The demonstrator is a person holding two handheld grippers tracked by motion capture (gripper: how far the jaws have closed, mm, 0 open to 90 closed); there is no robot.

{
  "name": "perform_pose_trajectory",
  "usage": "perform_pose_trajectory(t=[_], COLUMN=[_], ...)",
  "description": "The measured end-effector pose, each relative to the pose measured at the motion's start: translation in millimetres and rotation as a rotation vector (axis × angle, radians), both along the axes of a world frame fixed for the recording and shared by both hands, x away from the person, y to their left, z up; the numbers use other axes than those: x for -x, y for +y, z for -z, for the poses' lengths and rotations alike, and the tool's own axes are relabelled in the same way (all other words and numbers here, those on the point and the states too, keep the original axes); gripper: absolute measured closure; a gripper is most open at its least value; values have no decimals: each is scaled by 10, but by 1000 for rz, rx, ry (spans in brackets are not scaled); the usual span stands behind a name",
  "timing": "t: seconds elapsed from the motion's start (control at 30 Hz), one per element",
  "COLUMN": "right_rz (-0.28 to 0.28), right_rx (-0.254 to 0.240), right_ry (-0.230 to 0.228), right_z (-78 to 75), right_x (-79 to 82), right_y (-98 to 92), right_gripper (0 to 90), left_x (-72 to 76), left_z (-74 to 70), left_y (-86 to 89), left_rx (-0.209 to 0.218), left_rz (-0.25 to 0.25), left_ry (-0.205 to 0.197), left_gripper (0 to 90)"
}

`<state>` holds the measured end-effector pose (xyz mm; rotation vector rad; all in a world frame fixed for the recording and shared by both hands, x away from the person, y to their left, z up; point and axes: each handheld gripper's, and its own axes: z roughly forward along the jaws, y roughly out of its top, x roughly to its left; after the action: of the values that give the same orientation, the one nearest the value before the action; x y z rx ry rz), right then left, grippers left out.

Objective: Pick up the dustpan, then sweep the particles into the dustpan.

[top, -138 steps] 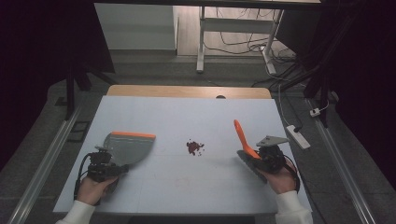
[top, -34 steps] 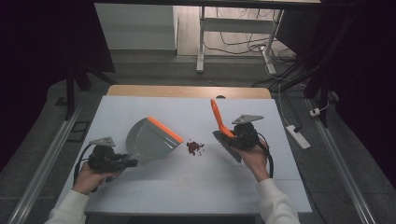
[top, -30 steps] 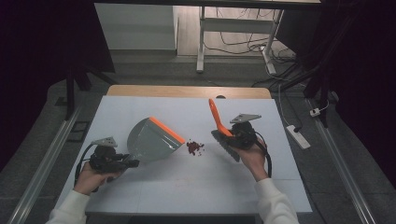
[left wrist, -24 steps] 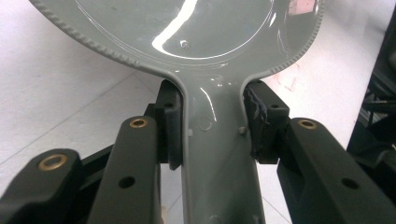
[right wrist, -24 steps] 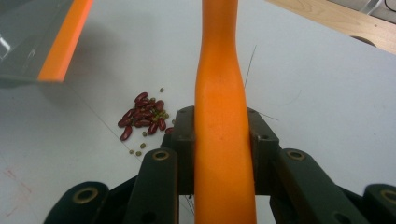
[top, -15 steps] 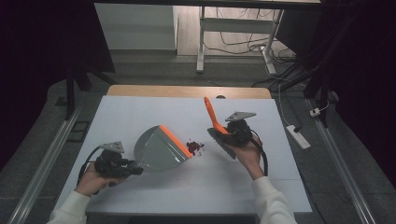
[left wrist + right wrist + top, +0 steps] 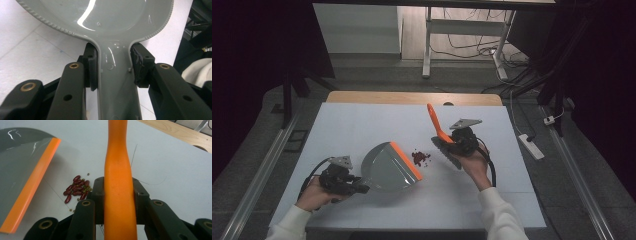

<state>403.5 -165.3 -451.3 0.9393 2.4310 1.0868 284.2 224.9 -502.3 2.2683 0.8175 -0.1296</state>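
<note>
Looking down from the high view, we read no writing anywhere. Our left gripper [image 7: 343, 179] clamps the handle of the grey dustpan [image 7: 387, 167], whose orange lip lies just beside the small pile of red beans [image 7: 421, 157] on the white table [image 7: 362, 125]. Our right gripper [image 7: 460, 141] grips the orange-handled brush [image 7: 436, 126] just right of the beans. In the left gripper view, both jaws press the dustpan [image 7: 117, 87] handle's sides. In the right gripper view, our jaws pinch the brush [image 7: 119, 185] handle; the beans [image 7: 76, 189] lie between it and the dustpan's lip [image 7: 32, 185].
</note>
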Motion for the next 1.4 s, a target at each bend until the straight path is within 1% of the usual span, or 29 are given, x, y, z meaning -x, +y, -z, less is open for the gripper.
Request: perform_pose_trajectory(t=[0.2,0.27,0.47,0.63,0.83,0.93,0.97,1.07,1.2,1.4], right_rz=[0,-13,-23,-25,-30,-36,-35,-38,-33,-33], right_rx=[1,3,16,25,35,48,49,58,70,79], right_ry=[5,2,2,11,18,11,18,12,8,0], right_z=[21,35,65,105,146,166,180,195,200,213], right_x=[-18,-31,-43,-72,-99,-111,-119,-137,-146,-150], right_y=[22,43,103,147,192,220,243,268,277,290], right_gripper=[703,704,704,703,704,703,704,703,704,704], left_x=[-7,-11,-10,-31,-50,-71,-79,-90,-87,-93], left_z=[40,48,72,97,114,120,121,124,125,122], left_y=[-63,-83,-133,-162,-195,-222,-235,-257,-256,-242], left_rx=[-28,-31,-34,-50,-59,-62,-65,-68,-73,-68], left_rz=[11,10,18,16,24,25,25,27,24,16], left_ry=[22,27,35,50,56,59,59,61,59,59], left_gripper=[613,613,613,613,613,613,613,613,613,613])
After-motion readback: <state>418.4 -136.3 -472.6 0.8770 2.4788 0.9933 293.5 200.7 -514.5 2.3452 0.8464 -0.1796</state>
